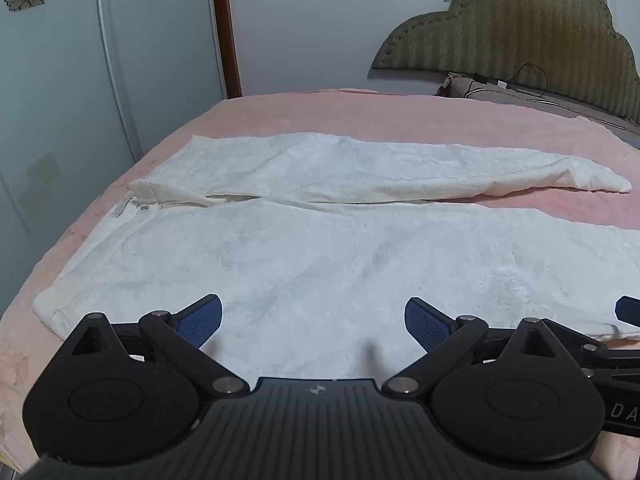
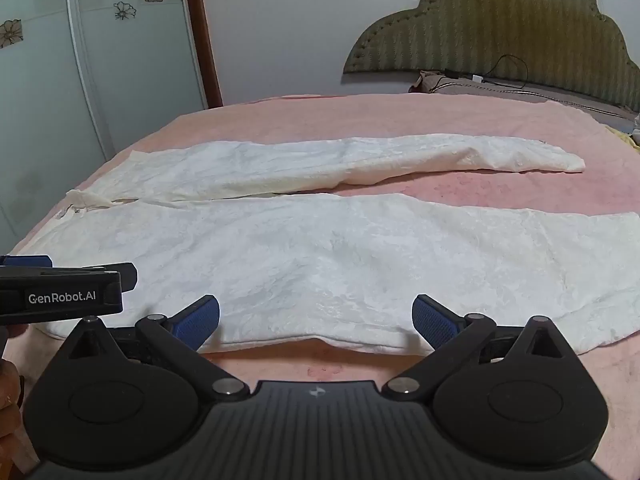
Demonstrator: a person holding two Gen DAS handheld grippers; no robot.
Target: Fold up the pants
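White pants (image 1: 320, 256) lie flat and spread out on a pink bed (image 1: 360, 116), waistband at the left, both legs running to the right with a gap between them. They also show in the right wrist view (image 2: 320, 256). My left gripper (image 1: 313, 322) is open and empty, hovering over the near leg close to the waist. My right gripper (image 2: 316, 322) is open and empty, at the near edge of the near leg. The left gripper's body also shows in the right wrist view (image 2: 60, 292), to the left of my right gripper.
A green padded headboard (image 1: 516, 28) and a pillow with a black cable (image 1: 520, 88) stand at the far right. A wardrobe with flower-patterned glass doors (image 1: 60, 80) stands along the left of the bed. The pink bedsheet (image 2: 360, 116) stretches beyond the pants.
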